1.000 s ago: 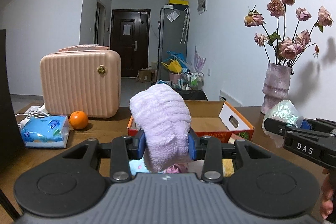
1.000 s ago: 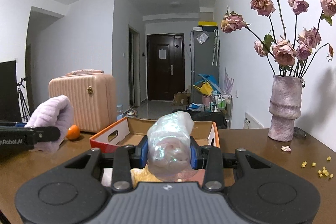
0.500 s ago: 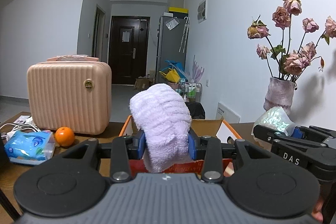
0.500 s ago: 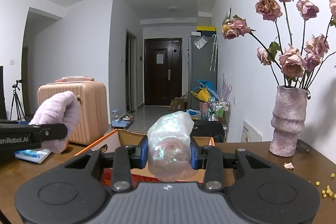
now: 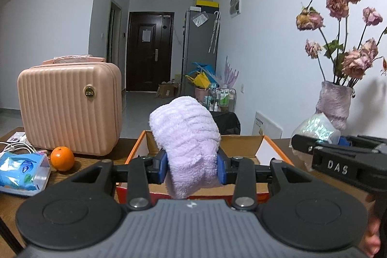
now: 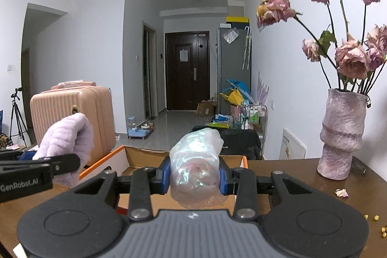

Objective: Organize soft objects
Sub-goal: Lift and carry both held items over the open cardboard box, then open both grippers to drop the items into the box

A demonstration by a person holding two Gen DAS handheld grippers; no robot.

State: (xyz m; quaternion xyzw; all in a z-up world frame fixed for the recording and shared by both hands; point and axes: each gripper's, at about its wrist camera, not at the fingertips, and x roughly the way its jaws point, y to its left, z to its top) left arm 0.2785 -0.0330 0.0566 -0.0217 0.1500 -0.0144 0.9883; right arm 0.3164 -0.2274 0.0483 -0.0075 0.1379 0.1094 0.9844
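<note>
Cool dim indoor light, soft wall shadows, sharp focus, fisheye-bent dark corners

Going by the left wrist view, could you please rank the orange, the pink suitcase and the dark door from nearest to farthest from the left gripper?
From the left gripper:
1. Orange, on the table, left.
2. Pink suitcase, just behind the orange, left.
3. Dark door, at the hallway's far end.

The left gripper [image 5: 192, 167] and right gripper [image 6: 194, 177] are held side by side, pointing slightly downward. Both sets of jaws are clamped on their loads.
</note>
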